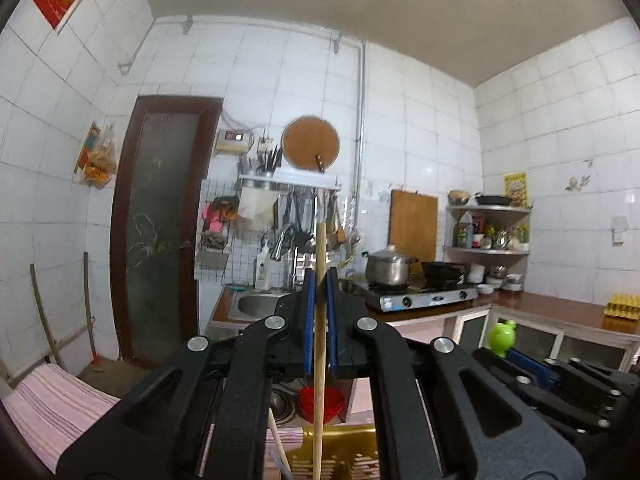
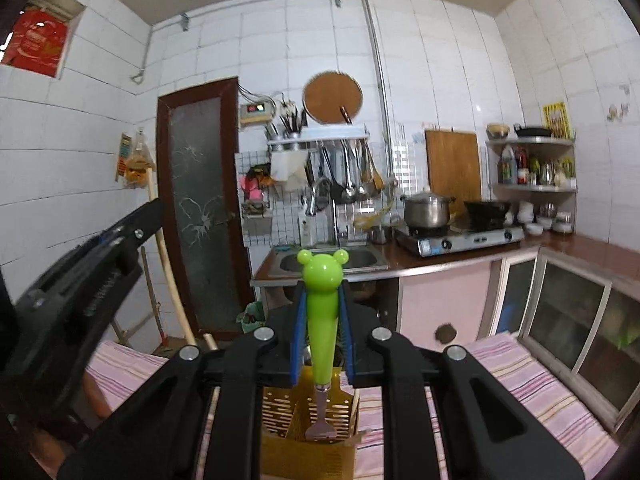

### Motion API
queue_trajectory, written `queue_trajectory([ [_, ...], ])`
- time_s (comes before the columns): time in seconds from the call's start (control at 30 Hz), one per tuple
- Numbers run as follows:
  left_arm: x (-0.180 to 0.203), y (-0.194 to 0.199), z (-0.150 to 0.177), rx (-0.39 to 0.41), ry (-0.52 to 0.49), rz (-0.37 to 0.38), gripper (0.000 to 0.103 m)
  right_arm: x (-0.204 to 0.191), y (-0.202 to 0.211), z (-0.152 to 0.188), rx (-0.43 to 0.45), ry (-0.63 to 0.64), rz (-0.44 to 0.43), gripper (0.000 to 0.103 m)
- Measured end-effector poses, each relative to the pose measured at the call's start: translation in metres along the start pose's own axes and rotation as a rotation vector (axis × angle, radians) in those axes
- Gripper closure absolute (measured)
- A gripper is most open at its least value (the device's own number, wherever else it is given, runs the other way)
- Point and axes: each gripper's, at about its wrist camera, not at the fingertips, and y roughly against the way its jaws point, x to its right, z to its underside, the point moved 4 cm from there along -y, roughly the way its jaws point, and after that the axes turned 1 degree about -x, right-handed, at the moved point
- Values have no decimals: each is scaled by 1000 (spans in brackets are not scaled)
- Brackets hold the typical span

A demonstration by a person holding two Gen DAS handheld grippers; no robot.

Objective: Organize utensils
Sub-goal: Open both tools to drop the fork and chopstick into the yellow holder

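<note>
My left gripper (image 1: 319, 280) is shut on a wooden chopstick (image 1: 319, 344), held upright with its lower end down at the yellow slotted utensil holder (image 1: 340, 456). My right gripper (image 2: 322, 300) is shut on the green bear-headed handle of a fork (image 2: 323, 320); the metal tines (image 2: 320, 428) hang just above the yellow holder (image 2: 280, 412). The right gripper also shows at the right of the left wrist view with the green handle (image 1: 502, 338). The left gripper's body (image 2: 80, 280) shows at the left of the right wrist view.
The holder stands on a pink striped cloth (image 2: 540, 392). Another pale stick (image 1: 276, 440) leans beside the holder. Beyond are a sink (image 2: 328, 260), a gas stove with a pot (image 2: 428, 208), glass-front cabinets (image 2: 572, 320) and a brown door (image 2: 200, 200).
</note>
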Motion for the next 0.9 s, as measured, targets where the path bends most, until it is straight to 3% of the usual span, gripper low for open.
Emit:
queue_trajectory([
  [0.17,-7,-41,43,-72,3,-20,99,10,-40,25,-53,-17,9,87],
  [0.37,-15,-57,82,-164,-49,-53,96,9,-66,53,-147,14,27,87],
  [0.47,-23,-59,85,-230,-33,-56,95,12,-73,60,-223,18,25,86],
  [0.5,-25,-57,83,-245,-26,-49,85,13,-73,60,-240,20,28,85],
  [0.53,-28,-53,78,-257,-19,-45,77,15,-69,57,-246,22,38,77],
  [0.57,-32,-44,67,-254,-7,-54,53,17,-64,52,-244,23,52,61],
  [0.6,-35,-37,60,-243,-2,-67,30,19,-59,49,-241,21,63,52],
  [0.67,-44,-11,37,-200,-7,-104,14,24,-45,40,-243,23,86,43],
  [0.7,-45,-1,30,-200,-15,-110,8,26,-36,37,-250,31,101,41],
  [0.77,-52,21,19,-225,-34,-111,6,29,-19,36,-262,41,127,26],
  [0.9,-67,66,21,-271,-16,-98,5,26,24,56,-291,79,137,17],
])
